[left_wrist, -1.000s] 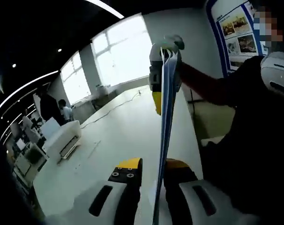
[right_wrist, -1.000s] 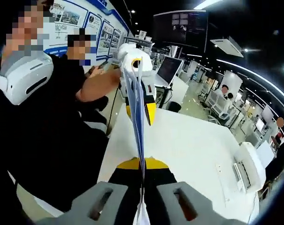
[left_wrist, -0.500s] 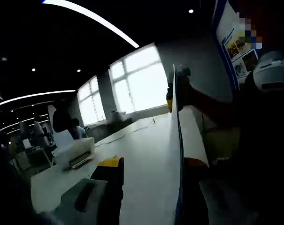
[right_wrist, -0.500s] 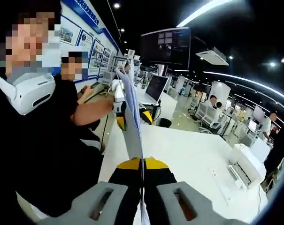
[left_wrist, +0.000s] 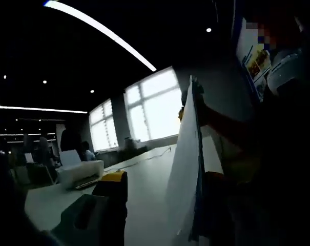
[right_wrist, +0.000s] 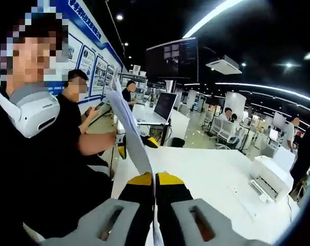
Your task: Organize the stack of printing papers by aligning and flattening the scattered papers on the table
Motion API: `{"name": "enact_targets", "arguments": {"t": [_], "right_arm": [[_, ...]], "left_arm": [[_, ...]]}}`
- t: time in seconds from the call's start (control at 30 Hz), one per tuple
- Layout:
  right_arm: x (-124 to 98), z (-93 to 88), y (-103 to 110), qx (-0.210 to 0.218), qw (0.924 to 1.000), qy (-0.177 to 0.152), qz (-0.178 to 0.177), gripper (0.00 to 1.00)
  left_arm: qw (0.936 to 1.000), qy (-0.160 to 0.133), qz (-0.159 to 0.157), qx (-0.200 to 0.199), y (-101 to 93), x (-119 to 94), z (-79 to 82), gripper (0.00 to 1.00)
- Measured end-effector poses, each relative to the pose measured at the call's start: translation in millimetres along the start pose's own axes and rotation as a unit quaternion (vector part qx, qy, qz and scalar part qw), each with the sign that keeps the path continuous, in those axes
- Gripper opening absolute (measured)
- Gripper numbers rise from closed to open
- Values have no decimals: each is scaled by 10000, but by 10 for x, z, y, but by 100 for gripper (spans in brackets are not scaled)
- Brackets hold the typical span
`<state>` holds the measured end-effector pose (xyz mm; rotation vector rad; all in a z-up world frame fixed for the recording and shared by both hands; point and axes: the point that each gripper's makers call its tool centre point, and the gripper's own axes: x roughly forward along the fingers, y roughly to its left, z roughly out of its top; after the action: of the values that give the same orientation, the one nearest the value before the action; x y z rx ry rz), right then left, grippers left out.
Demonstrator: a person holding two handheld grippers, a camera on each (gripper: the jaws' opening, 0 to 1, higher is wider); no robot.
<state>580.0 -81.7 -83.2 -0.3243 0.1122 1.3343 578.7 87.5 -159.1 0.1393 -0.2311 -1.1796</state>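
Note:
A stack of white printing papers (right_wrist: 131, 136) stands on edge above the white table (right_wrist: 211, 166), stretched between both grippers. My right gripper (right_wrist: 155, 178) is shut on its near end, yellow tips pressed together. At the far end the left gripper (right_wrist: 137, 147) shows a yellow tip on either side of the sheets. In the left gripper view the papers (left_wrist: 188, 169) lean against the right-hand jaw, and my left gripper (left_wrist: 164, 178) stands open with a wide gap. The sheets fan apart at the top. The right gripper (left_wrist: 185, 110) holds their far end.
A white printer (right_wrist: 270, 177) sits on the table's far side, also in the left gripper view (left_wrist: 80, 171). The person's black-sleeved arm (right_wrist: 93, 143) runs alongside the papers. Another person sits behind, with desks and monitors (right_wrist: 165, 105) beyond. Bright windows (left_wrist: 149, 110) back the long table (left_wrist: 144, 174).
The left gripper's jaws have spread apart, leaving the papers loose against one jaw. The sheets now fan and lean at that end. Both views have tilted upward.

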Motion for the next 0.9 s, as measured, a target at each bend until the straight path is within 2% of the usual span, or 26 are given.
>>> {"name": "enact_targets", "arguments": {"t": [0.17,0.23,0.3,0.33,0.37,0.4,0.47,0.57,0.63,0.73,0.77,0.87,0.9], "right_arm": [[-37,113,10,298,9984,-478,92,0],[-47,127,22,430,9971,-609,153,0],[-45,113,23,484,9962,-703,161,0],[-37,93,29,595,9949,-795,179,0],[-30,69,24,697,9932,-918,163,0],[-30,44,21,780,9917,-1014,164,0],[-16,-52,-23,864,9895,-1159,60,0],[49,-237,-100,1126,9835,-1405,-188,0],[110,-411,-156,1033,9834,-1417,-477,0],[274,-727,-179,1132,9788,-1481,-845,0],[301,-777,-196,1123,9782,-1469,-948,0],[415,-950,-203,1178,9759,-1453,-1124,0],[452,-1013,-212,1112,9762,-1404,-1225,0]], "left_arm": [[9997,-122,135,-152,29,45,-130,59],[9987,-391,249,-226,72,62,-52,53],[9961,-766,275,-328,86,63,80,42],[9940,-996,263,-372,91,45,166,32],[9933,-1052,257,-408,97,30,193,21],[9928,-1062,281,-466,117,18,203,15],[9925,-1001,269,-643,125,12,200,6],[9939,-628,520,-747,174,8,99,6],[9931,-386,781,-786,226,-6,20,6],[9882,40,1206,-943,284,-16,-180,6],[9850,223,1366,-1026,309,-26,-277,6],[9786,495,1574,-1229,347,-44,-452,6],[9786,550,1605,-1162,353,-44,-489,6]]}}
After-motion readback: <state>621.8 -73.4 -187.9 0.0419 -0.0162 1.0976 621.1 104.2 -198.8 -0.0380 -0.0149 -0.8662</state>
